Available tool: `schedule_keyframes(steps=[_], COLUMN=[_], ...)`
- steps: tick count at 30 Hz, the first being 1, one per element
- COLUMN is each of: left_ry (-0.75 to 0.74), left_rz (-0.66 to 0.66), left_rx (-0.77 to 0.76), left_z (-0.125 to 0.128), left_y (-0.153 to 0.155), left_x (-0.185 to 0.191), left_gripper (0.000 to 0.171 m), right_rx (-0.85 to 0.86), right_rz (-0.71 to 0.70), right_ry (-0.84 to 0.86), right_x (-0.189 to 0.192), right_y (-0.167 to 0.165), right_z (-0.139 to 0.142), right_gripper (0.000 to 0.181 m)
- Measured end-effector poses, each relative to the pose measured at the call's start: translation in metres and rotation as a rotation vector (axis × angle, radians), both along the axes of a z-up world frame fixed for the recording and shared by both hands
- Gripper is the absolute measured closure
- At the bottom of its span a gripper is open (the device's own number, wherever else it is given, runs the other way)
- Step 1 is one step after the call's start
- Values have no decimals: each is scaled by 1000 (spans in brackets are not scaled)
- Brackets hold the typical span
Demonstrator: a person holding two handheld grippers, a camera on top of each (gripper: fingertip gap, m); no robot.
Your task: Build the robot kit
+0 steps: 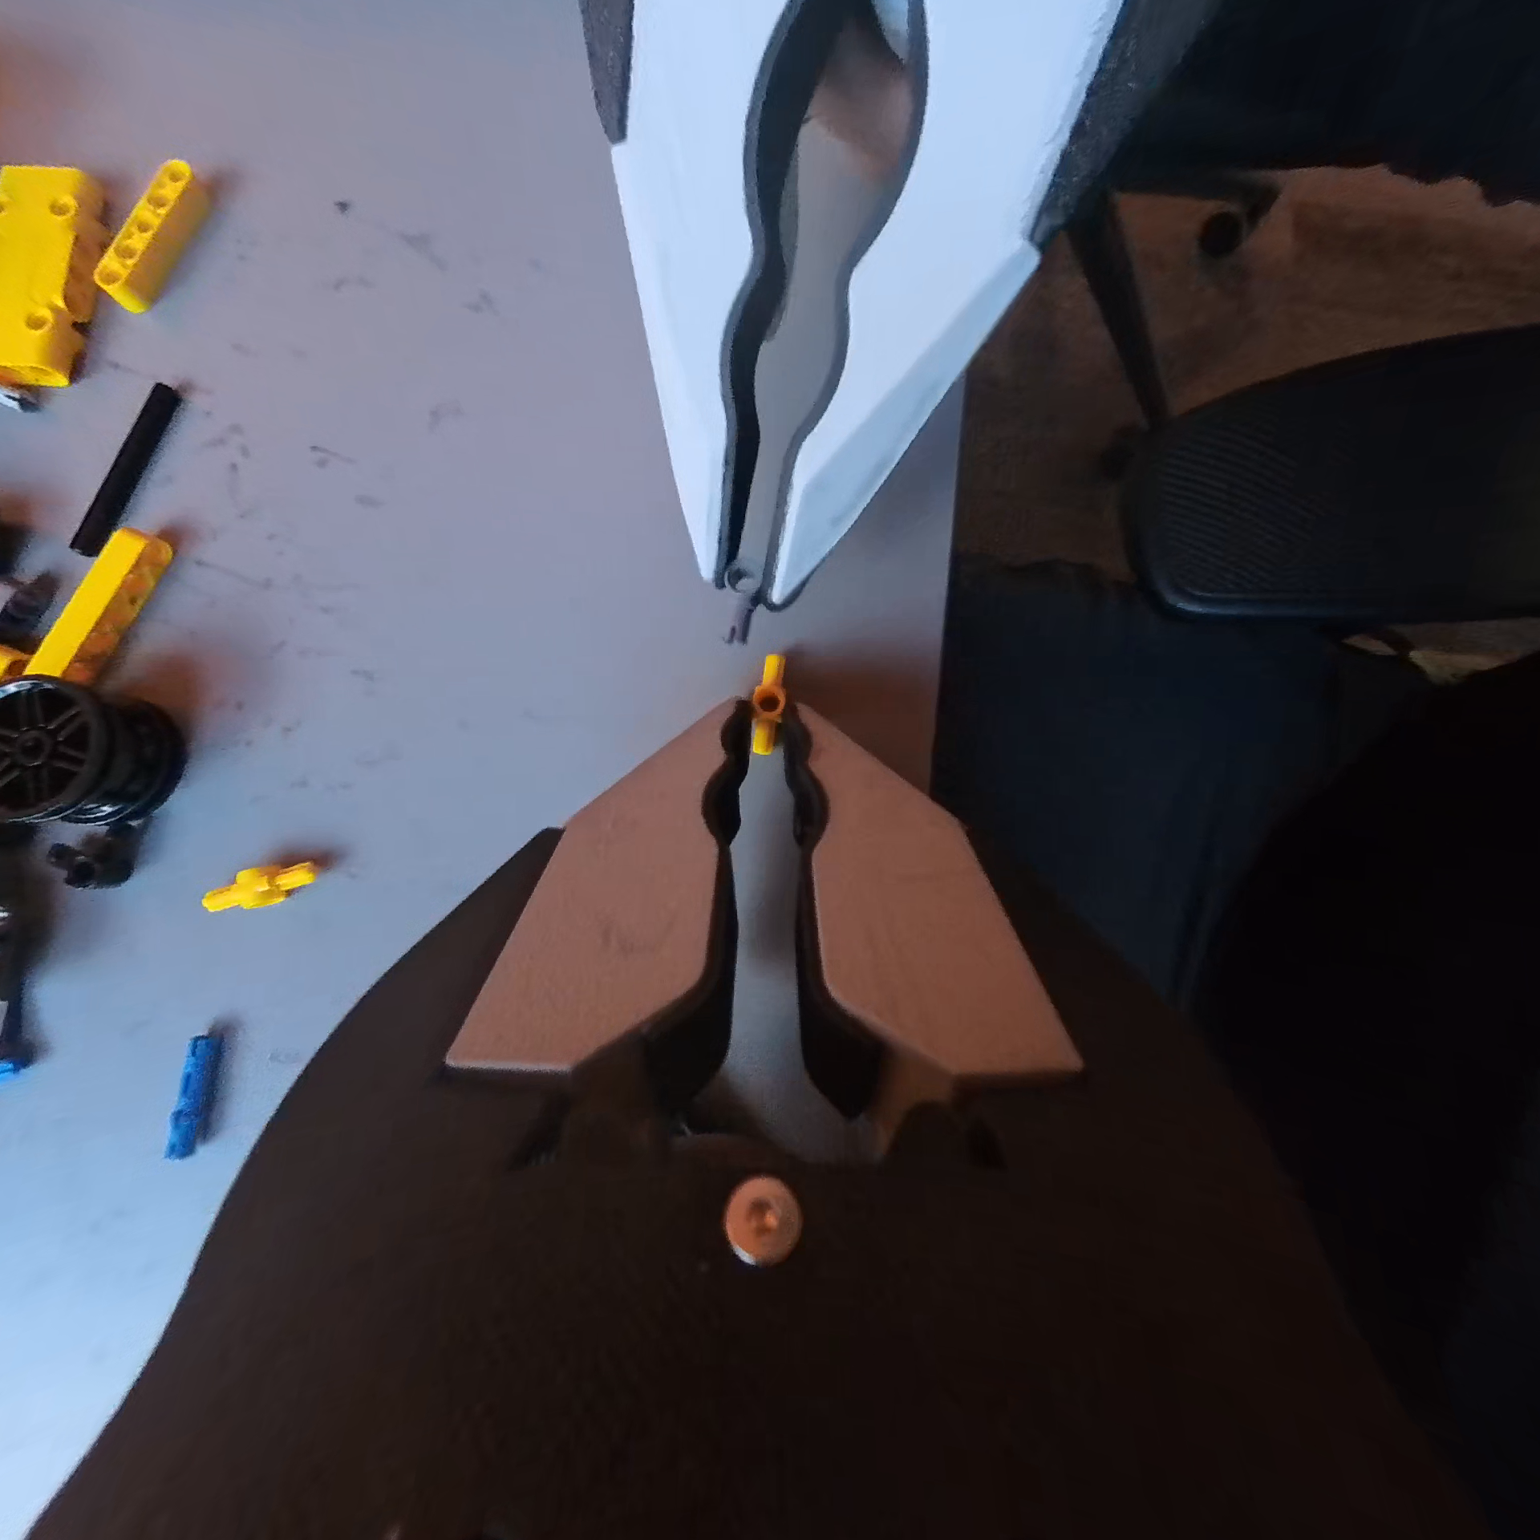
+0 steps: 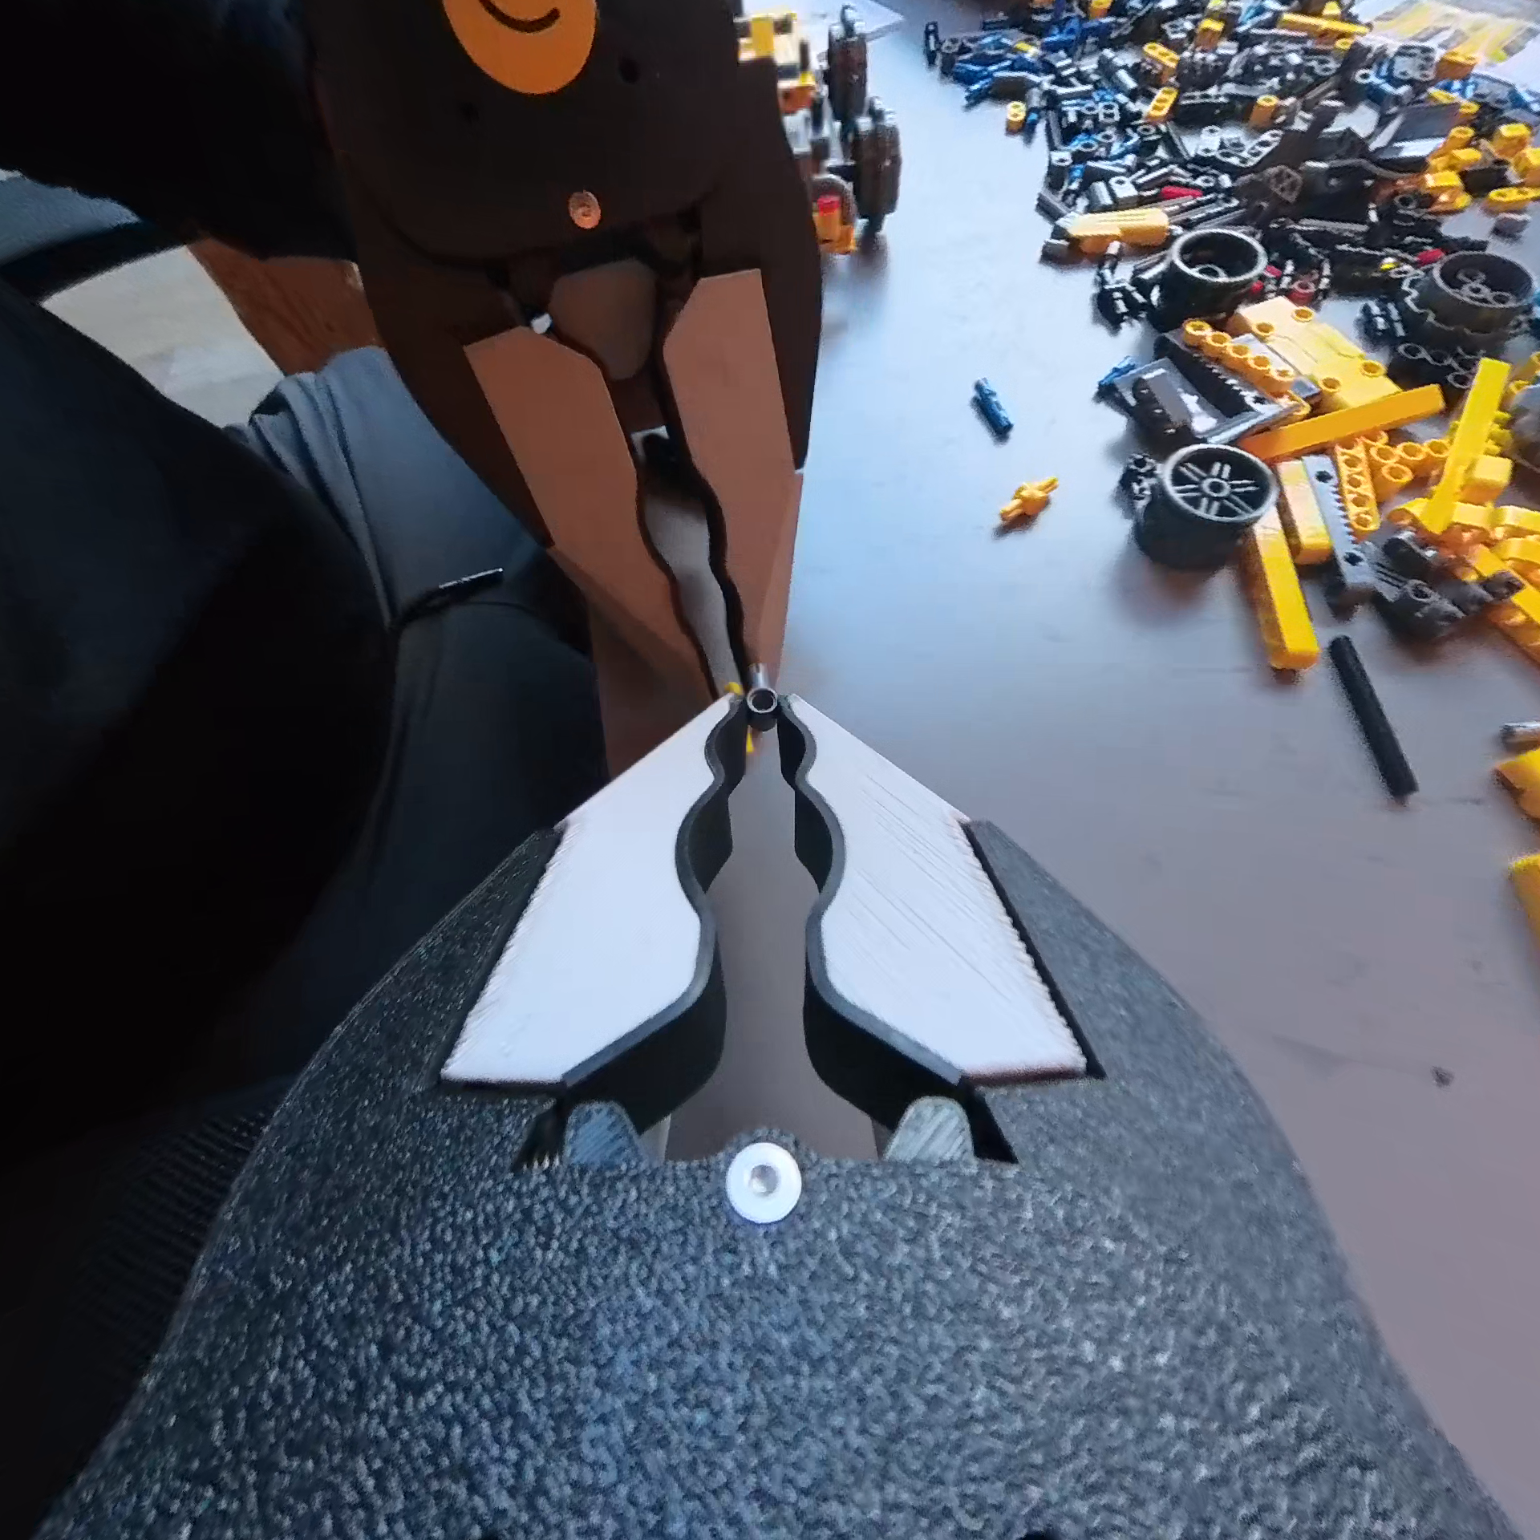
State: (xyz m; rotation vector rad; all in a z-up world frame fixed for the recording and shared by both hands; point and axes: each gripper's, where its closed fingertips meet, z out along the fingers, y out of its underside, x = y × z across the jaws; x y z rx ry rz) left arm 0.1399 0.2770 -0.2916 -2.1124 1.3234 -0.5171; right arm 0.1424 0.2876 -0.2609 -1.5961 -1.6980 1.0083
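Here the left gripper (image 1: 767, 708), brown-fingered, is clenched at its very tips on a small yellow axle connector (image 1: 768, 702), which stands up out of the grip with one end poking clear above the tips. Directly facing it, tip to tip but just apart, the right gripper (image 2: 762, 708), white-fingered, pinches a small dark grey sleeve (image 2: 762, 700), a short tube whose open end shows in the right wrist view. Both pieces hang above the grey table (image 1: 467, 400) near its edge.

Both pieces look like hard, light plastic: stiff, smooth and rather slippery, so a grip across the thick middle collar of the connector seems safer than one on its thin ends, and the sleeve is best held across its round wall.

Outward from the connector, a second yellow connector (image 1: 260, 887) lies alone on the table, with a blue pin (image 1: 193, 1093) beyond it. Farther off sit a black wheel (image 1: 50, 746), a black axle rod (image 1: 125, 468) and yellow holed beams (image 1: 143, 237). The right wrist view shows a large heap of yellow, black and blue building parts (image 2: 1300, 250) well apart from the connector. A dark office chair (image 1: 1333, 500) stands off the table's edge.
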Motion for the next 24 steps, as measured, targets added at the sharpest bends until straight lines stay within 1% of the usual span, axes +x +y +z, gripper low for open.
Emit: schedule_keyframes(steps=[3, 6, 10, 13, 17, 21, 24], left_ry=[4, 5, -3, -19, -38, -59, -61], left_rz=[-1, 7, 10, 7, -12, -33, -39], left_rx=[3, 15, 20, 41, 20, 58, 66], left_z=[0, 1, 4, 9, 9, 14, 13], left_y=[-2, -2, -5, -3, -4, -5, -4], left_x=[-1, -3, -6, -9, -7, -4, -4], left_gripper=[166, 157, 155, 158, 159, 169, 170], right_rx=[11, 16, 17, 22, 35, 37, 36], right_rz=[16, 12, 11, 12, 20, 21, 17], right_ry=[-15, -33, -52, -67, -77, -84, -85], right_x=[-3, -3, -5, -7, -11, -11, -12], right_y=[-6, -6, -9, -12, -15, -15, -14], right_z=[-3, -6, -8, -11, -13, -14, -14], right_gripper=[175, 175, 175, 175, 175, 175, 175])
